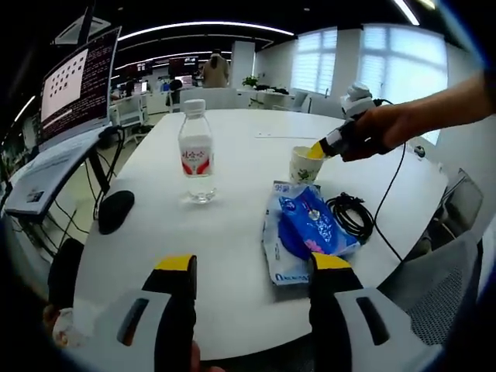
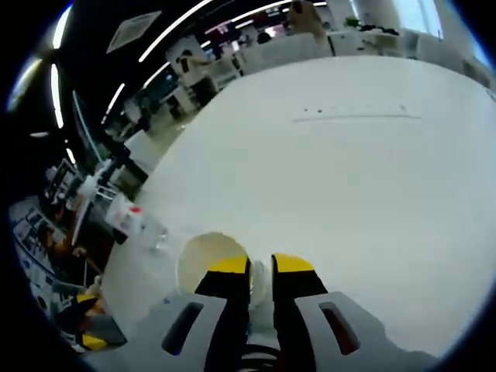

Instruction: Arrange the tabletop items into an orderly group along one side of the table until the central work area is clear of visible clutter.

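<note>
Right tool (image 2: 261, 267) pinches the paper cup (image 1: 304, 163) rim, left tool (image 1: 253, 267) hangs spread, so carry it level and set it beside the wipes pack (image 1: 304, 230).

Bottle (image 1: 197, 155) left of cup (image 1: 304, 164) (packet (image 1: 306, 230) apparently nearer).
</note>
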Demonstrator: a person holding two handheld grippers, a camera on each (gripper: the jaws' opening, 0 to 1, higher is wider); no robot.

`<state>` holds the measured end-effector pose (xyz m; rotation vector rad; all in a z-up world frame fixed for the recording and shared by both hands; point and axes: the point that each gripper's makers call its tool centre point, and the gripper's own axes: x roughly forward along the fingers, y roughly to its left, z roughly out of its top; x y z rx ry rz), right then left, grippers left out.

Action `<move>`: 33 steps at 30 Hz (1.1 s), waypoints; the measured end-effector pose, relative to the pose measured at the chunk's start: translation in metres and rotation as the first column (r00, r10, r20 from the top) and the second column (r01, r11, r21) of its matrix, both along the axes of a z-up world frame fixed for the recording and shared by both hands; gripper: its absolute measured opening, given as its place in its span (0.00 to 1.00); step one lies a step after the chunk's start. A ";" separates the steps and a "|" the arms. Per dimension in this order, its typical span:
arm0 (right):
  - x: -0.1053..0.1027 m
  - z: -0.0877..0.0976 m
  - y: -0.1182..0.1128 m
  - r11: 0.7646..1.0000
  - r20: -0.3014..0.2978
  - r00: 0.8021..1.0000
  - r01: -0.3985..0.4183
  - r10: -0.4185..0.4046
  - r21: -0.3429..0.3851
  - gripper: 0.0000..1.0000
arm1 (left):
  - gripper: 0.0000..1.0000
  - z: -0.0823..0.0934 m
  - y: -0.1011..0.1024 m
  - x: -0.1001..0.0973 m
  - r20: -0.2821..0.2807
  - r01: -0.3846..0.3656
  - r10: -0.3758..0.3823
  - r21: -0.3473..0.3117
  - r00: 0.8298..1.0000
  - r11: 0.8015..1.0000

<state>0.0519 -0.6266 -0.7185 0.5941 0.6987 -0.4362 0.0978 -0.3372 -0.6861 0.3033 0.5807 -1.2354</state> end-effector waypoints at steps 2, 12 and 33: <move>-0.001 -0.001 -0.001 1.000 -0.019 1.000 -0.007 0.007 -0.015 0.02 | 0.58 0.000 0.000 0.000 -0.001 0.002 -0.002 -0.001 1.000 1.000; 0.007 0.006 -0.003 1.000 -0.014 1.000 -0.015 0.015 -0.021 0.00 | 0.61 0.000 -0.003 -0.004 -0.011 0.024 -0.024 -0.005 1.000 1.000; 0.059 0.032 0.021 0.995 0.053 0.994 -0.092 0.095 -0.049 0.00 | 0.61 0.002 -0.005 -0.008 -0.019 0.039 -0.040 -0.019 0.999 0.999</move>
